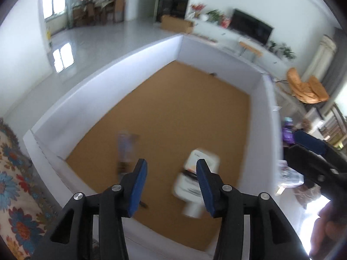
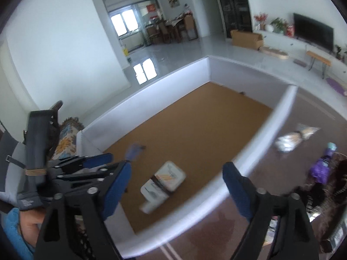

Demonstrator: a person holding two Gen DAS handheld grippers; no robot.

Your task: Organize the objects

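Inside the white-walled tray (image 2: 279, 112) with the cork-brown floor lie a white bottle-like container (image 2: 163, 185) on its side and, a little to its left, a small bluish packet (image 2: 135, 150) too blurred to name. Both tools hang above the tray's near end with nothing between their pads: the left tool (image 1: 171, 182) stands partly spread, the right tool (image 2: 176, 191) spread wide. Outside the tray's right wall, on the dark counter (image 2: 206, 236), wait a crinkled clear bag (image 2: 292, 139) and a purple-wrapped item (image 2: 321, 169), apparently still to be sorted. The chief risk I see is crowding: the two tools sit close together, so a reach for the counter items could knock one against the other or clip the tray wall and shove it. The container lies on its side and may roll if nudged. The thin bag could slip from a shallow pinch.
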